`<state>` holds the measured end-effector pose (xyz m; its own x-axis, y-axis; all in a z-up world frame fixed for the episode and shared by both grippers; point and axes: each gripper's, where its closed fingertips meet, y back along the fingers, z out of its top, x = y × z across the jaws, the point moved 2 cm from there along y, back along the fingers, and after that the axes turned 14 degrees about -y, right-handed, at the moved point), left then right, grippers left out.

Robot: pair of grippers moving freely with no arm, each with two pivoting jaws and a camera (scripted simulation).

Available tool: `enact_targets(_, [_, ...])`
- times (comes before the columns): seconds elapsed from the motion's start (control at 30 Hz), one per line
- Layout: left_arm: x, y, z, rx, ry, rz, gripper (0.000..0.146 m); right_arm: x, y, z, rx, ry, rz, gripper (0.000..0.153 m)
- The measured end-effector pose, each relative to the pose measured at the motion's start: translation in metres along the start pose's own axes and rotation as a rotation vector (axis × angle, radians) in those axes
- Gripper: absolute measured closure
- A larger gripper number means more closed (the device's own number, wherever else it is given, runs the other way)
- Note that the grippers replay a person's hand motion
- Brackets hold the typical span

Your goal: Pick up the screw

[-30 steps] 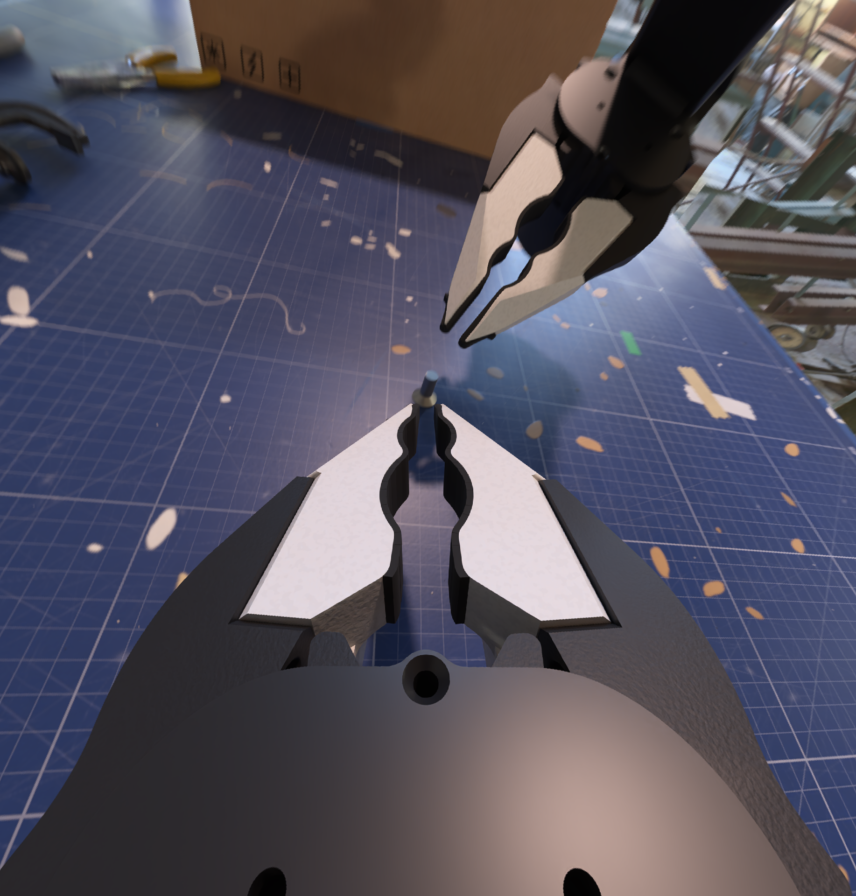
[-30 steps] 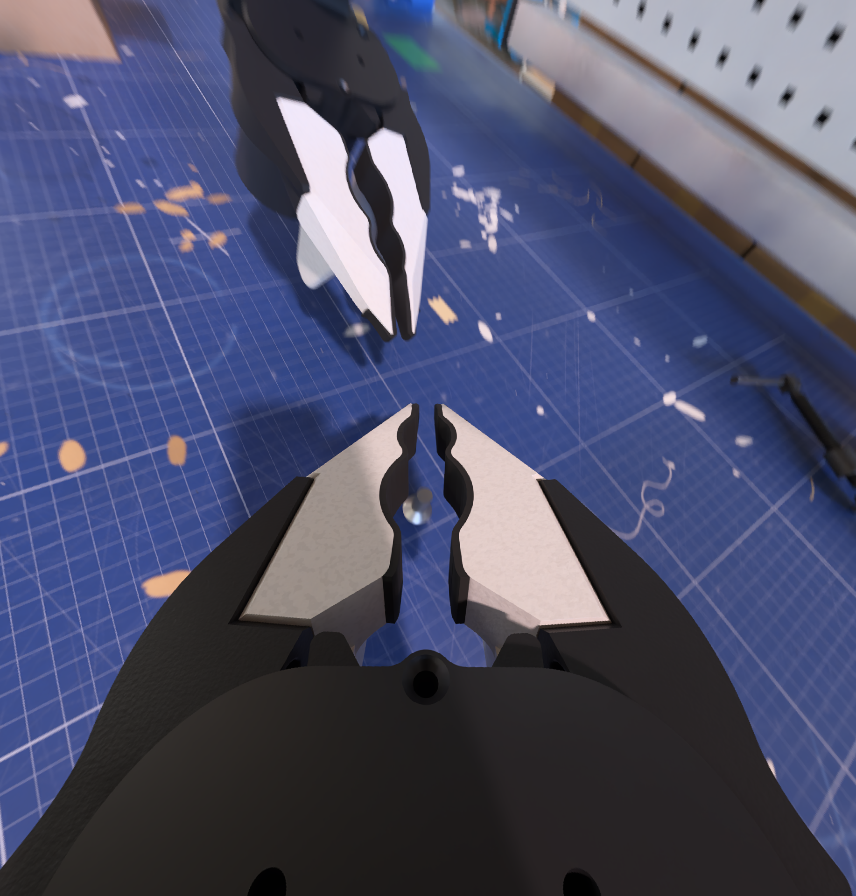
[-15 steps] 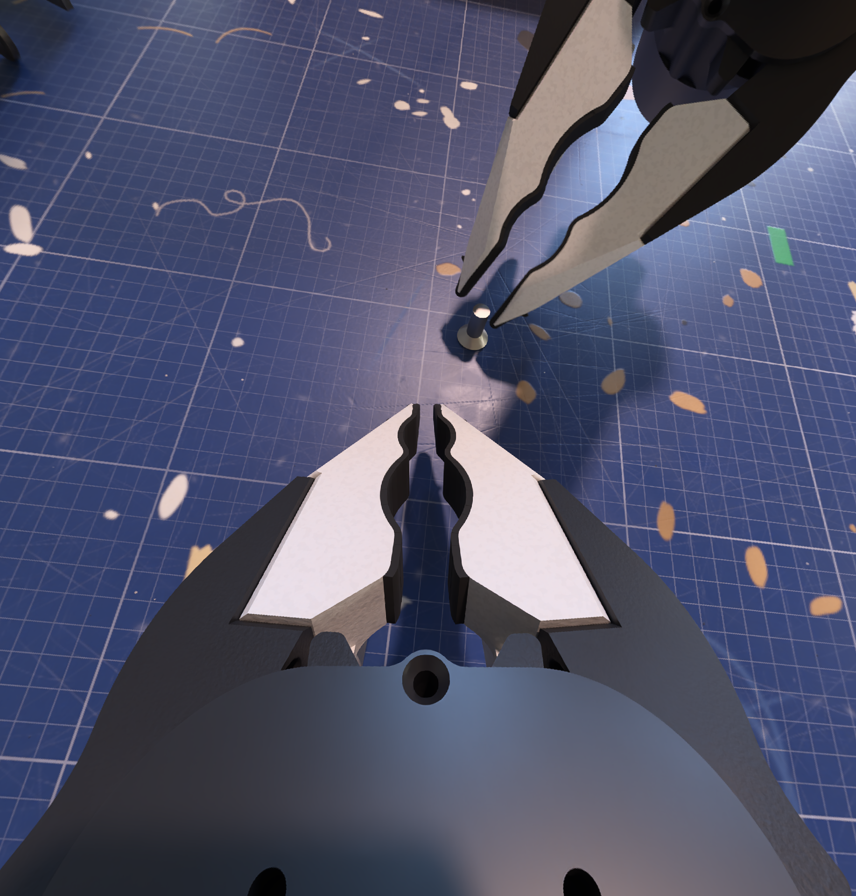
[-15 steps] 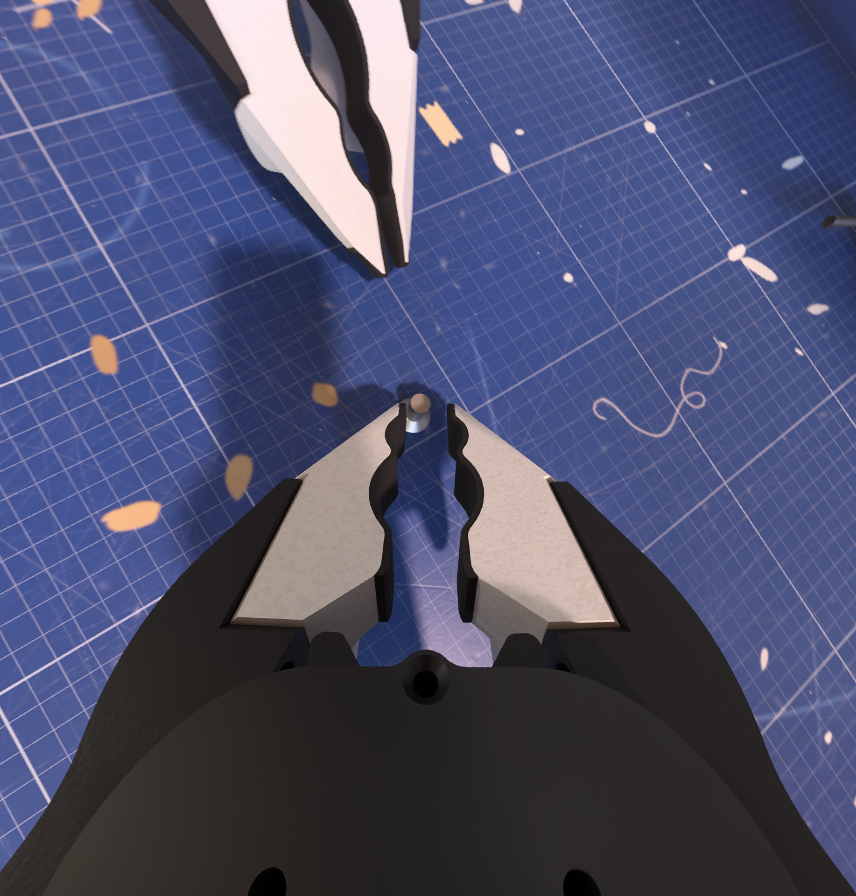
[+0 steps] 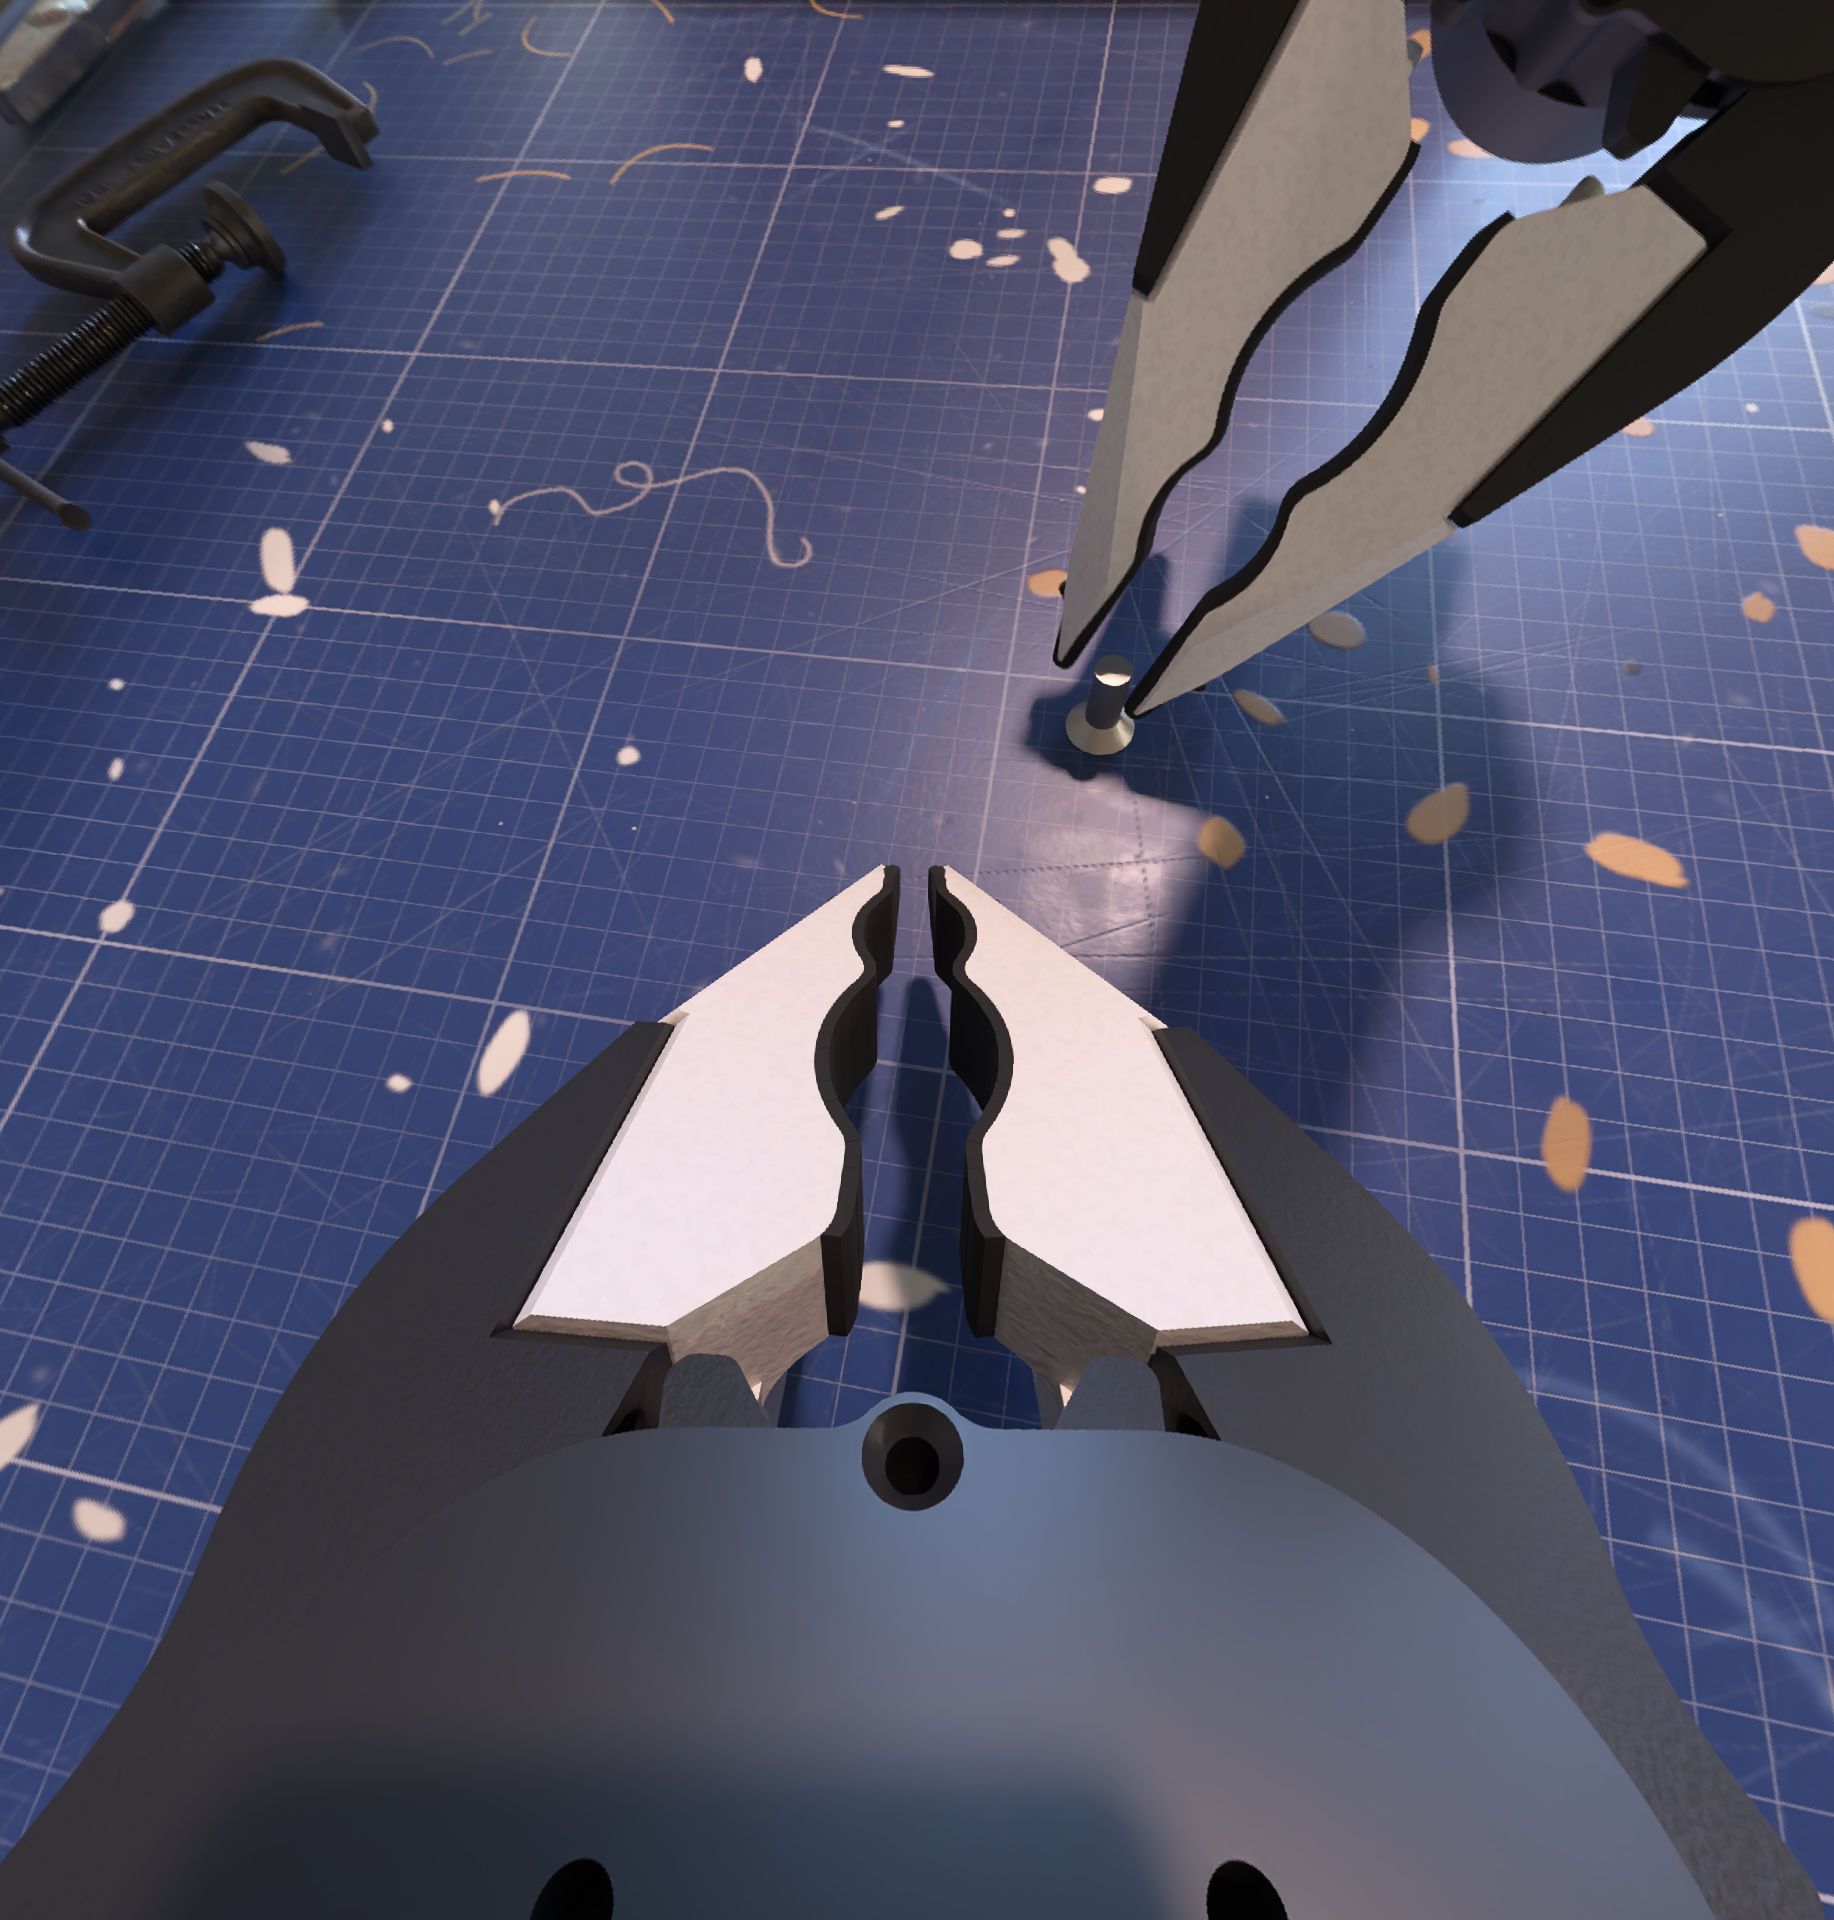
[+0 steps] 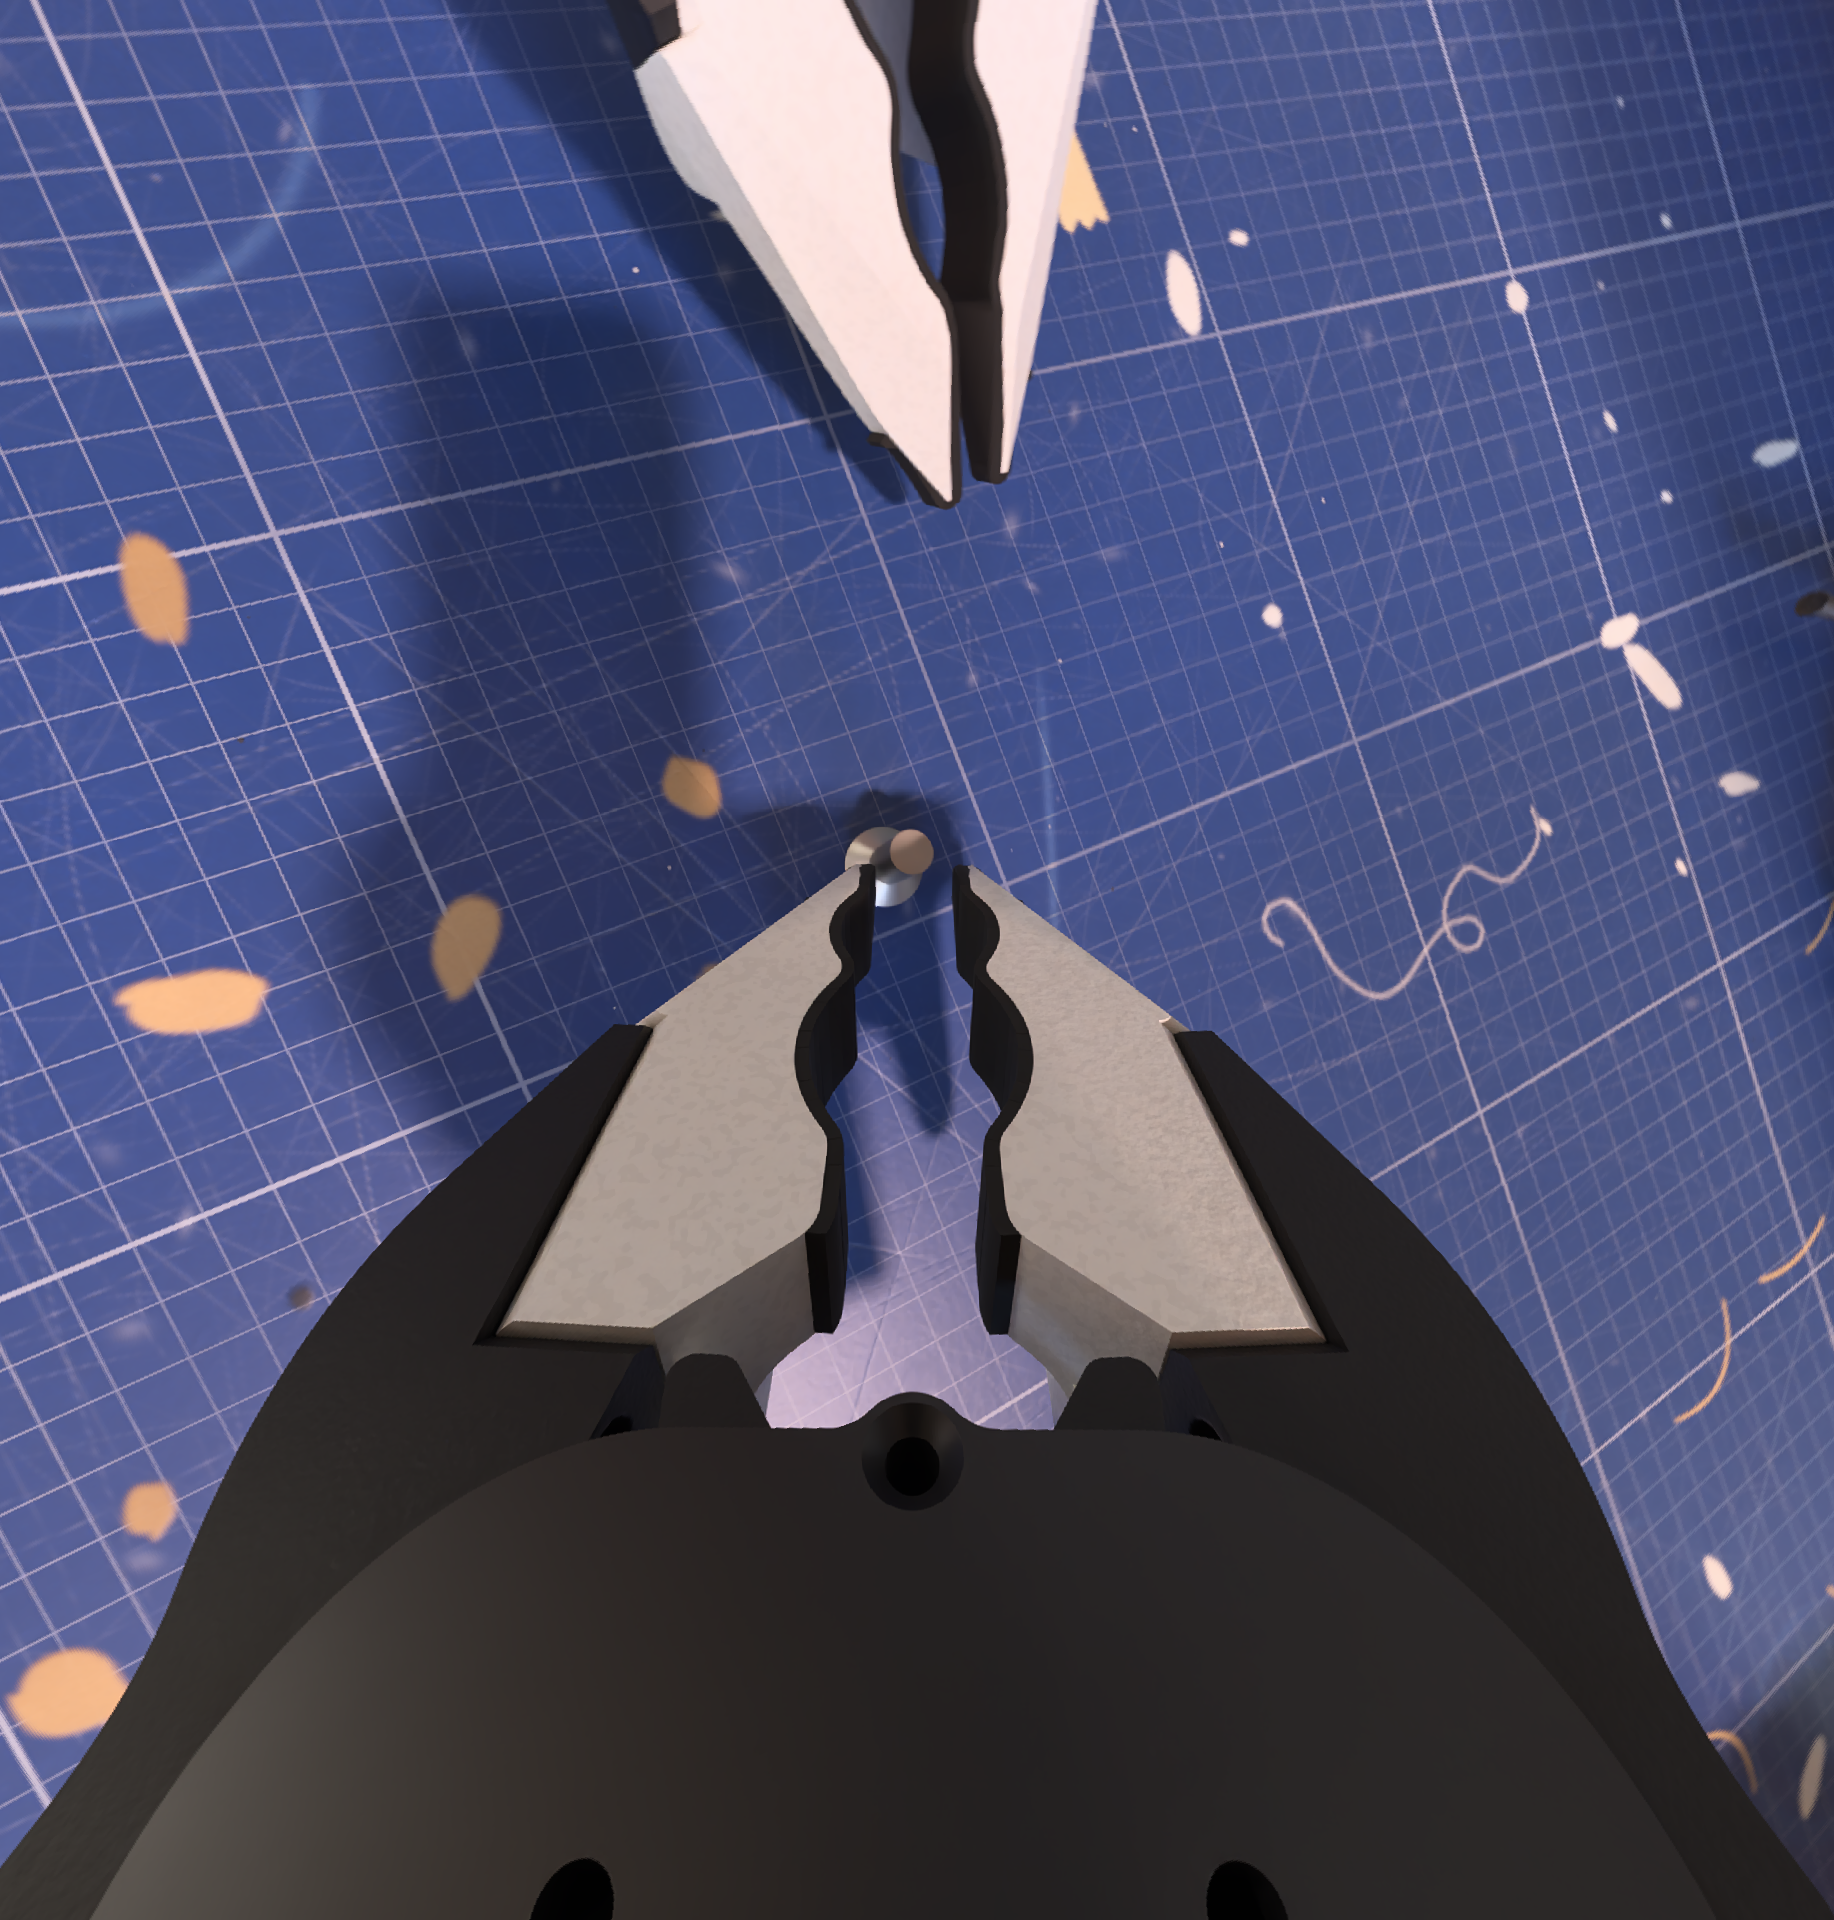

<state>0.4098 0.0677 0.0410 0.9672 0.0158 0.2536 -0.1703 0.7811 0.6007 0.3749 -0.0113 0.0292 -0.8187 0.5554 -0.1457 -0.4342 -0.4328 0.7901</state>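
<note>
We see the screw [image 5: 1100, 712] standing head-down on the blue cutting mat [image 5: 580, 790], at one o'clock from the left gripper [image 5: 913, 878], whose jaws are nearly closed on nothing. The right gripper [image 6: 908, 883] straddles the screw's shaft, jaws parted, not yet clamped. A clamp [image 5: 154, 260] lies at ten o'clock.

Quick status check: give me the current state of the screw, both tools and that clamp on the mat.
Small silver flat-head screw: standing head-down on the blue grid cutting mat, shank up, not lifted.
Right tool: open, tips low on either side of the shank, not closed on it.
Left tool: nearly shut, empty, short of the screw.
Dark metal C-clamp: lying on the mat, far left, untouched.
</note>
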Motion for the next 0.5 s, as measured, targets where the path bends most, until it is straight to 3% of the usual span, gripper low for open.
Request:
enact_targets(0.23, [0.005,0.003,-0.002,0.009,-0.032,0.053,0.141,-0.001,-0.005,0.005,0.023,0.007,0.031,0.144])
enact_targets(0.5, [0.013,0.018,0.006,-0.05,-0.069,0.158,0.14,0.024,-0.003,0.036,-0.201,-0.361,0.219,0.144])
